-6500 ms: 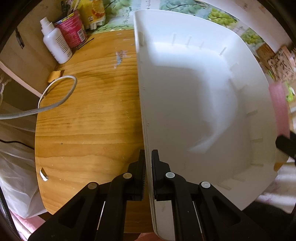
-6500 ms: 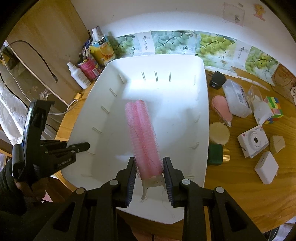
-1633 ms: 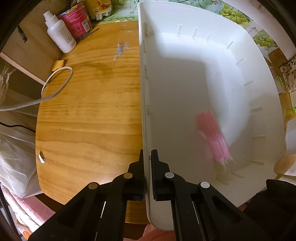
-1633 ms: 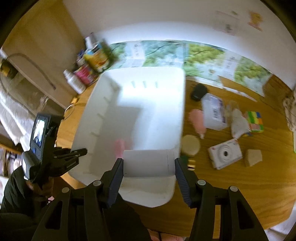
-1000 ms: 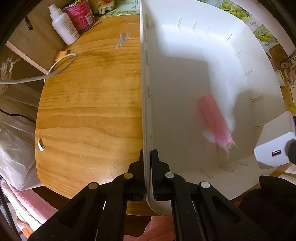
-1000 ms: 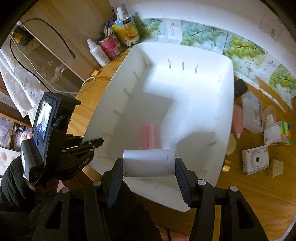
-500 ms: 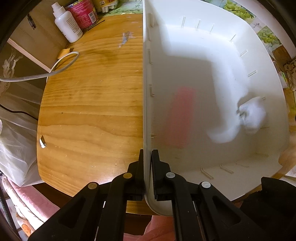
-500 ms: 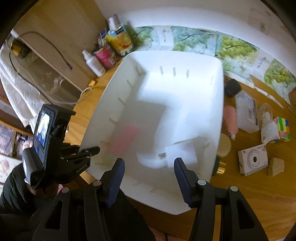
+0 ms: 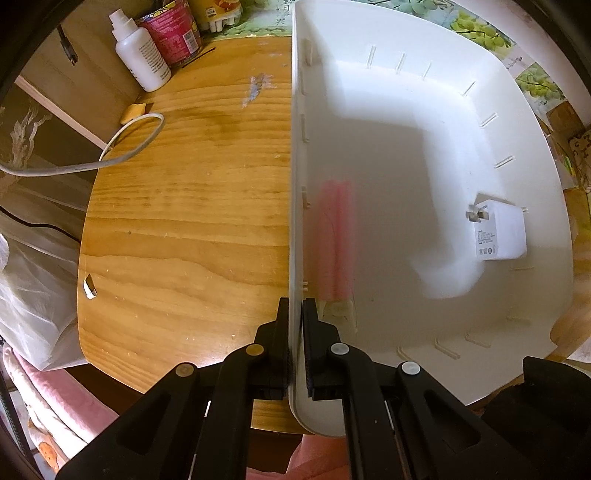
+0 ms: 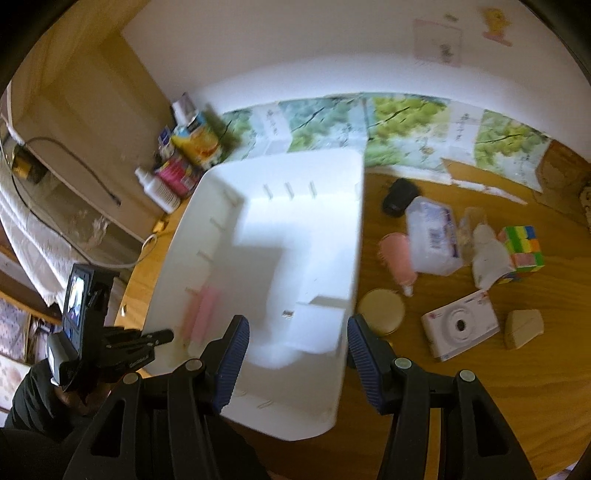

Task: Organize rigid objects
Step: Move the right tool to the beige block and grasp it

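On the round wooden table [image 9: 177, 206], a large white bin [image 9: 406, 122] serves as the landmark for all positions. Beyond the bin's far left corner stand a white bottle [image 9: 142, 59] and a red can [image 9: 171, 33]; a white cable [image 9: 110, 151] loops onto the table edge left of the bin. The left gripper [image 9: 295, 317] is clenched on the bin's left wall, one finger outside and one inside the rim. Just inside that wall lies a pink roller [image 9: 334, 236], blurred, lengthwise along the wall. Against the bin's right wall rests a white charger [image 9: 498, 232], prongs pointing toward the bin's middle.

Seen from the right wrist, the right gripper [image 10: 297, 363] hangs over the bin's near edge with its jaws spread wide and nothing between them. Right of the bin, on the table, lie a round tan lid [image 10: 382, 308], a pink brush [image 10: 397, 258], a black item [image 10: 399, 195], a clear plastic box [image 10: 432, 234], a white camera [image 10: 461, 325], a colour cube [image 10: 522, 245] and a tan wedge [image 10: 524, 328].
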